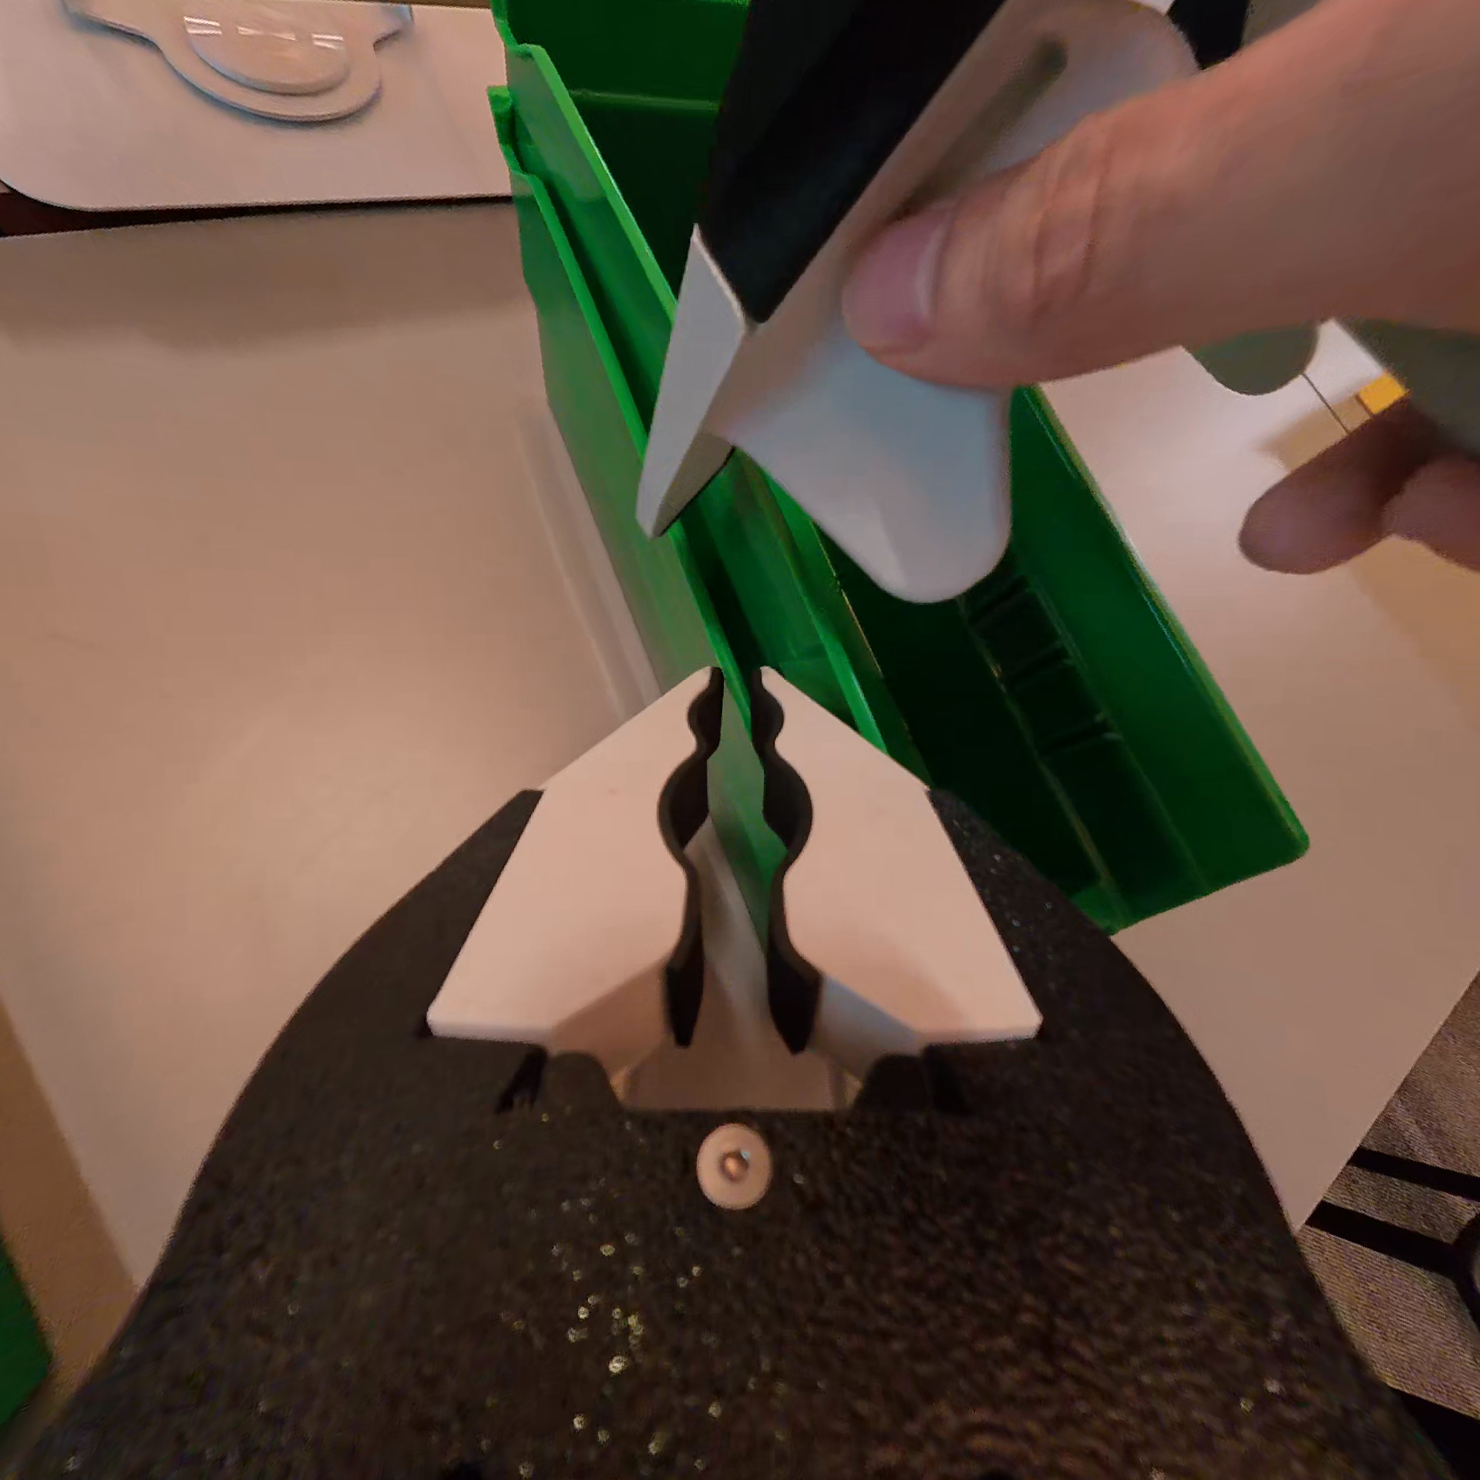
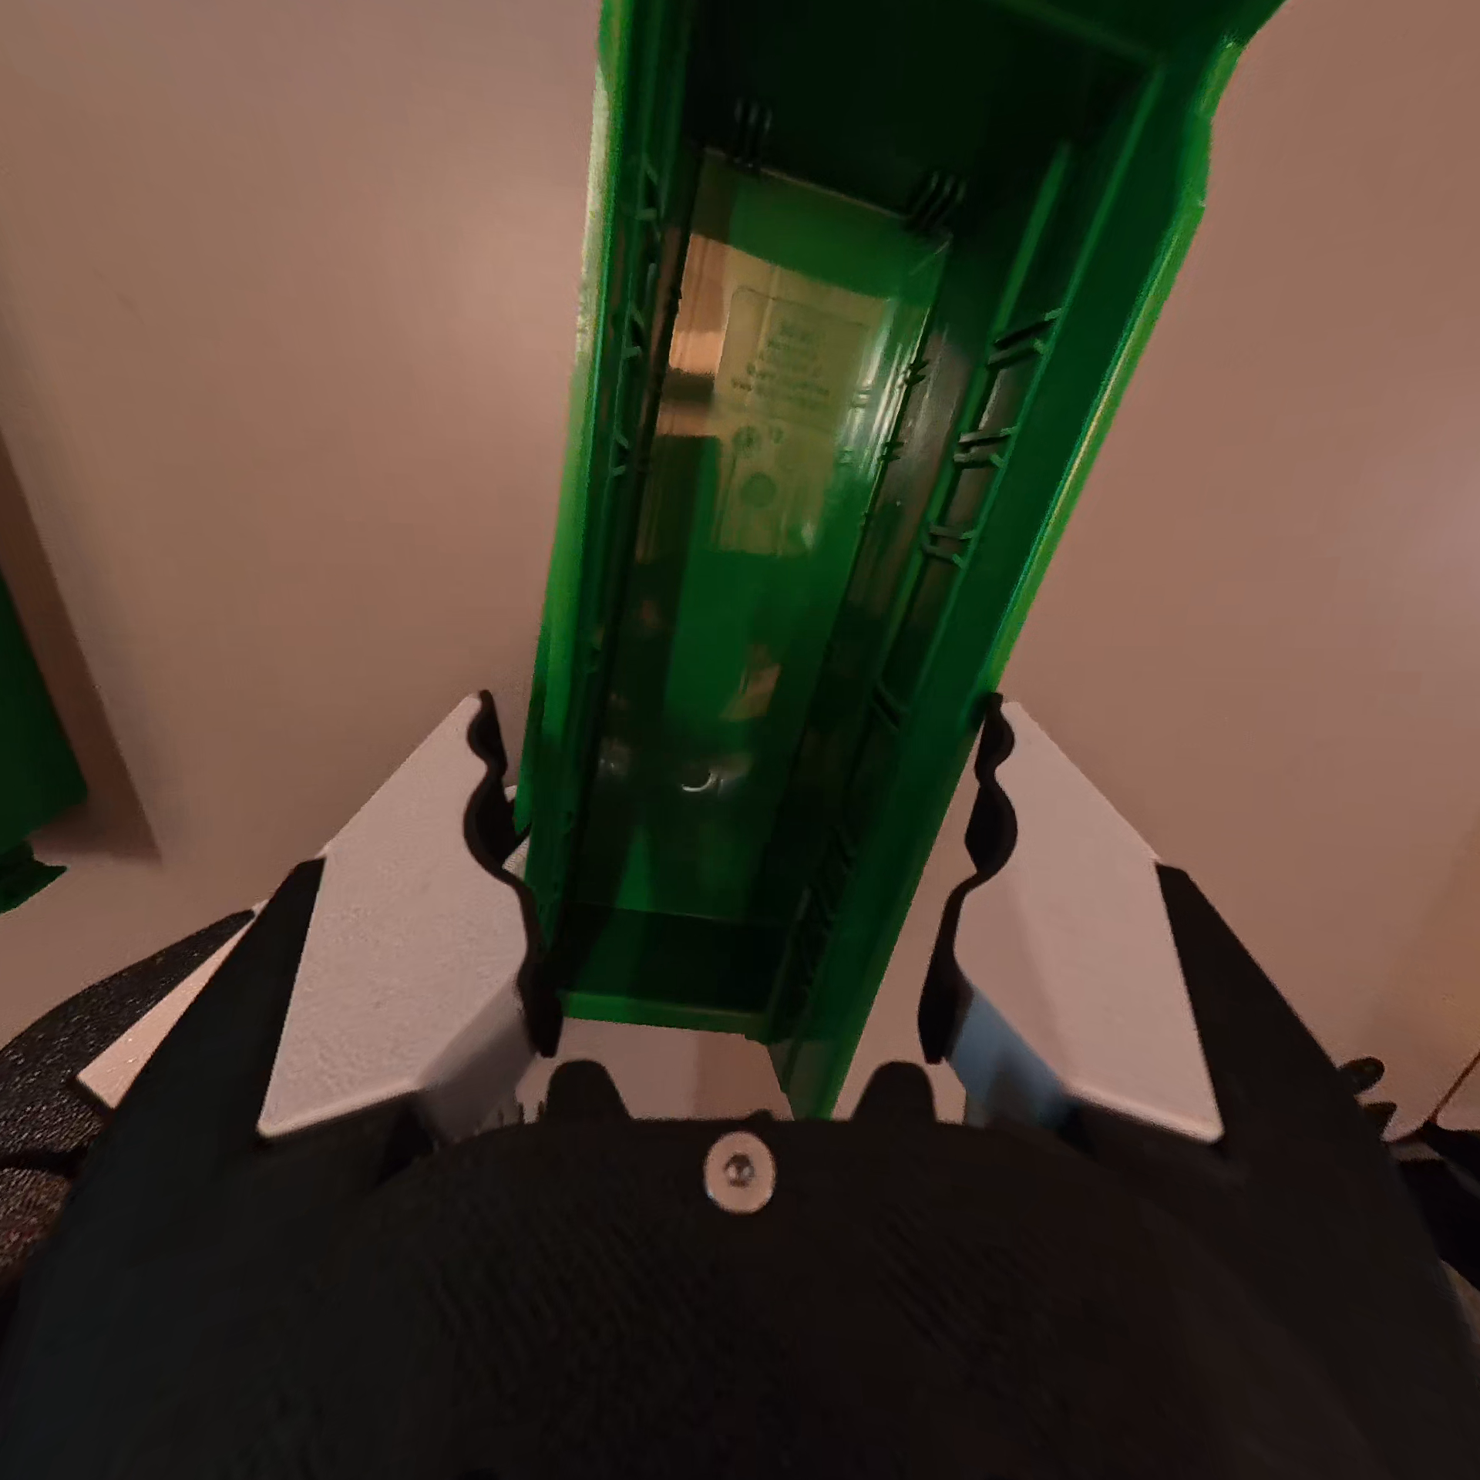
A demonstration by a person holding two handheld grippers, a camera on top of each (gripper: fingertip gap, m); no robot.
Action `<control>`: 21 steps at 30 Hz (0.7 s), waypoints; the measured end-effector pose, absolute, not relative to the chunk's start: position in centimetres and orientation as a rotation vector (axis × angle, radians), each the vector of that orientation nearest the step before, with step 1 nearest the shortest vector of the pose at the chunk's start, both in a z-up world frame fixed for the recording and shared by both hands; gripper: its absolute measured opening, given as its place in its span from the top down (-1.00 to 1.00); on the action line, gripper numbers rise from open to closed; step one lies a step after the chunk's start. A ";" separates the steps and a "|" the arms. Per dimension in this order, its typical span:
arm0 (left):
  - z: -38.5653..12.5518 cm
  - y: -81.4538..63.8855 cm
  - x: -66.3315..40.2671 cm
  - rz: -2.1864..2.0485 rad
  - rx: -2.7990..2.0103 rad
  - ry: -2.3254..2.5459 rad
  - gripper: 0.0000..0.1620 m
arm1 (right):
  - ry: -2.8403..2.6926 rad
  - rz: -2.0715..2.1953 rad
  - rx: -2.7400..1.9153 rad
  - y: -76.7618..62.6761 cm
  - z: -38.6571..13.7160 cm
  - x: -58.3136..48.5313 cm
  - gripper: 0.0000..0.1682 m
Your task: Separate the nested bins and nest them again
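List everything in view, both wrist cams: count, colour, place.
green bins: at least two, nested, mid-table; left wall pinched by the left gripper
other green bin: one, far left edge, mostly cut off
table: one, pale beige, under everything
white flat object: one, far top left, unclear what
carpet: grey, lower right, beyond the table edge
left gripper: black and white, shut on the bin wall
right gripper: black and white, open, straddling the bins
hand: one, holding the right gripper

Bright green bins [image 1: 1065,721] on a pale cream bench [image 1: 280,561]. Left hand-held gripper [image 1: 737,697]: white fingers, wavy black pads, speckled black body.
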State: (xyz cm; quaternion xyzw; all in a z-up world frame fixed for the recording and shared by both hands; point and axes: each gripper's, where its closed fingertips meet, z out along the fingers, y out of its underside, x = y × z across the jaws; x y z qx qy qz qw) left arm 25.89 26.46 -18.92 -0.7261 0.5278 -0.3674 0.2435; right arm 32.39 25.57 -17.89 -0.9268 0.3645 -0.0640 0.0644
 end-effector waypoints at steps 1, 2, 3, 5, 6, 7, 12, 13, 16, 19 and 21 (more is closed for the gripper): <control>-18.9 26.5 25.9 -1.007 -1.983 1.439 0.95 | 1.111 -0.221 -2.813 25.3 -17.8 32.7 -0.27; -18.9 26.5 25.9 -1.012 -1.977 1.437 0.95 | 1.119 -0.210 -2.819 25.3 -17.8 32.7 -0.27; -18.9 26.4 25.9 -1.012 -1.972 1.436 0.95 | 1.124 -0.201 -2.826 25.2 -17.8 32.7 -0.27; -18.9 26.4 25.9 -1.003 -1.967 1.433 0.95 | 1.145 -0.184 -2.828 25.2 -17.9 32.8 -0.29; -18.9 26.5 25.9 -1.000 -1.970 1.431 0.95 | 1.160 -0.169 -2.831 25.2 -17.9 32.7 -0.29; -18.9 26.5 25.9 -0.999 -1.970 1.429 0.95 | 1.179 -0.149 -2.836 25.1 -17.9 32.6 -0.30; -18.9 26.5 25.8 -1.008 -1.970 1.415 0.95 | 1.279 0.012 -2.801 25.1 -17.6 32.4 -0.25; -18.9 26.5 25.8 -1.002 -1.970 1.415 0.95 | 1.294 0.042 -2.782 25.1 -17.5 32.5 -0.24; -18.9 26.4 25.9 -0.994 -1.970 1.423 0.95 | 1.296 0.073 -2.770 25.1 -17.4 32.6 -0.21; -18.9 26.3 26.0 -0.993 -1.964 1.415 0.95 | 1.303 0.072 -2.788 25.1 -17.3 32.6 -0.16; -18.9 26.2 26.0 -0.981 -1.958 1.422 0.95 | 1.303 0.062 -2.801 25.3 -17.2 32.5 -0.10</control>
